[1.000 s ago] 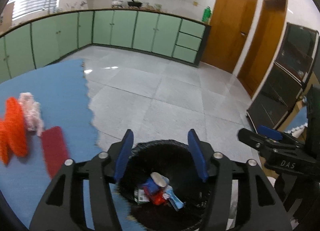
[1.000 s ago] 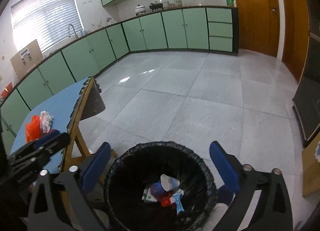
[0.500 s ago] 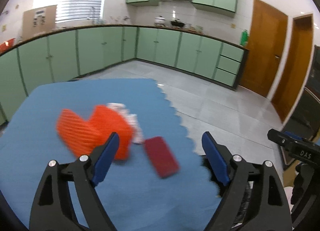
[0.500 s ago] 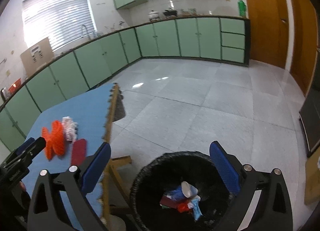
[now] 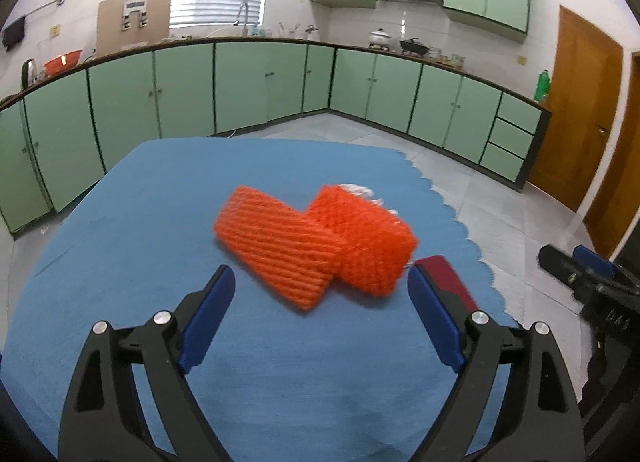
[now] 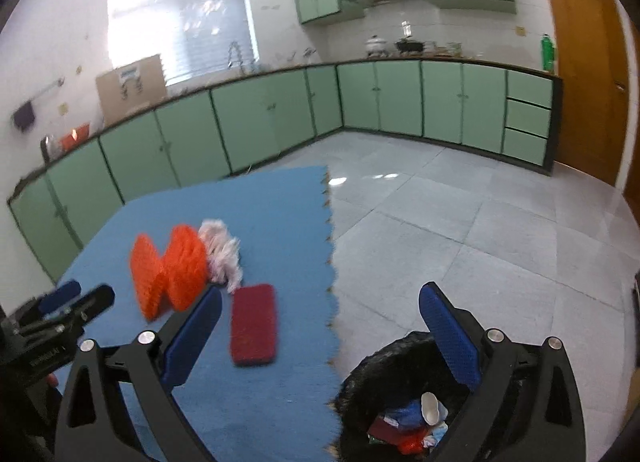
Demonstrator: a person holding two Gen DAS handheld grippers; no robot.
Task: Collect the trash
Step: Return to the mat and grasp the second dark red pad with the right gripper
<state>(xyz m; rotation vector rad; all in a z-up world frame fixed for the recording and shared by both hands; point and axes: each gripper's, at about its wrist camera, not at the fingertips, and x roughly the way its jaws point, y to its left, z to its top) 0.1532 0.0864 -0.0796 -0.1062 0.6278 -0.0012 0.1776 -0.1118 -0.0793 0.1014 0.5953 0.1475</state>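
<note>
Two orange foam nets point(image 5: 280, 250) point(image 5: 372, 246) lie side by side on the blue table mat point(image 5: 160, 222). A white net point(image 5: 356, 190) peeks out behind them and a flat dark red pad point(image 5: 444, 274) lies to their right. My left gripper point(image 5: 320, 278) hovers just short of the orange nets, its jaws opening, and nothing touches its pads. My right gripper point(image 6: 322, 292) is open and empty over the mat's edge. The right wrist view also shows the orange nets point(image 6: 168, 266), the white net point(image 6: 222, 250) and the red pad point(image 6: 254, 326). A black-bagged bin point(image 6: 384, 362) holds several pieces of trash.
The mat point(image 6: 260, 202) ends in a jagged edge, with grey tiled floor point(image 6: 460, 222) beyond it. Green cabinets point(image 5: 256, 86) line the walls and wooden doors point(image 5: 580, 110) stand at the right. The other gripper shows at the frame edge in each view point(image 5: 580, 270) point(image 6: 72, 302).
Both views have swung from the bin toward the table. The left gripper's jaws have widened, and the orange nets now lie straight ahead of it. The bin has slid to the right view's lower right.
</note>
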